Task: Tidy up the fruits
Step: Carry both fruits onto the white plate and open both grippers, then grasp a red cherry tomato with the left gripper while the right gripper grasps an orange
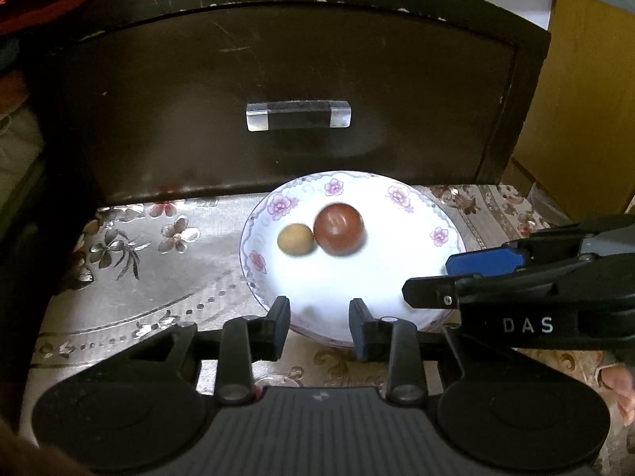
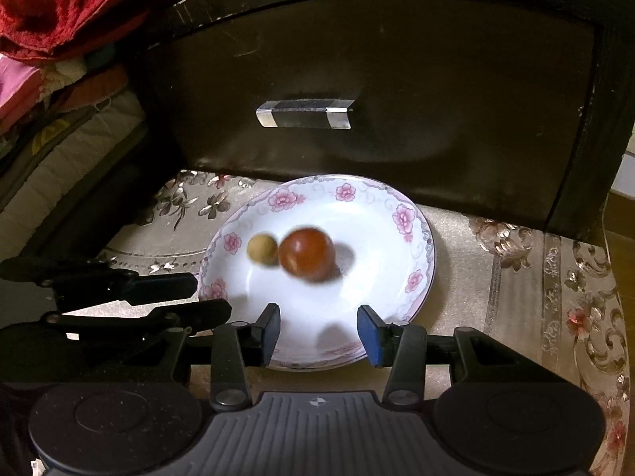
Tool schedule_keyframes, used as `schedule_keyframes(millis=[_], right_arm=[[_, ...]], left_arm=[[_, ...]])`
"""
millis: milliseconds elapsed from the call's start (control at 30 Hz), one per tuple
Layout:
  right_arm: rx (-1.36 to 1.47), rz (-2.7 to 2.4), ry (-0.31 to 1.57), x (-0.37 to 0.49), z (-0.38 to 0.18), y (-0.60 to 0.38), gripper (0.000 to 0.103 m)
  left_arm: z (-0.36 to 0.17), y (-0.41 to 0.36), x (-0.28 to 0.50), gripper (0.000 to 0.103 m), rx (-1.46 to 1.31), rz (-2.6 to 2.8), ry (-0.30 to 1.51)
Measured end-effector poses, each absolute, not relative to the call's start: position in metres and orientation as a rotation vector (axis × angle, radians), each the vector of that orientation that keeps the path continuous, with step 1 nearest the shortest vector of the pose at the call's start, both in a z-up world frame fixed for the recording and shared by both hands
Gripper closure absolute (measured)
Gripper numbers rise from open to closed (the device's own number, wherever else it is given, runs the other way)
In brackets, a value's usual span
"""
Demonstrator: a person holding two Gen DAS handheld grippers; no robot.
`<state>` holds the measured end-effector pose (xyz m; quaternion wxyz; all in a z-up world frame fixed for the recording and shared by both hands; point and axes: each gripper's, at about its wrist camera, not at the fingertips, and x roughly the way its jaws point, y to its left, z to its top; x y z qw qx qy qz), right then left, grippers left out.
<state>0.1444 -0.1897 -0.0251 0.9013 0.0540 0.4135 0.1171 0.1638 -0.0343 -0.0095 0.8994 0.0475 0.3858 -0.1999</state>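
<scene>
Fruits, a small tan one (image 1: 295,239) touching a larger reddish-brown one (image 1: 339,229), lay on the flowered plate (image 1: 397,289) on the worktop (image 1: 151,277), while both grippers, left (image 1: 319,323) and right (image 2: 319,331), hovered with fingers released and empty, so any pick would need centring over one fruit.

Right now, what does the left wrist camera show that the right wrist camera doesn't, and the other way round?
Only the left wrist view shows the yellow wooden cabinet at far right and the DAS lettering on the right gripper. Only the right wrist view shows the red fuzzy cloth at upper left and the stacked bedding below it. Both show the white floral plate, small tan round fruit, larger reddish-brown round fruit, dark drawer front with clear handle, and open jaws.
</scene>
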Motion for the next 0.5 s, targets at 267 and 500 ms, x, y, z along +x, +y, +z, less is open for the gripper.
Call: schedule_keyframes(millis=[267,500], right_arm=[[0.112,0.25,0.861,0.138,-0.023,-0.186,0.062],[0.104,0.268,0.862,0.127,-0.018,-0.18,0.058]], left_arm=[[-0.007,-0.031,0.157,0.064,0.1,-0.405,0.801],[-0.002,-0.021,0.142,0.064,0.1,-0.402,0.801]])
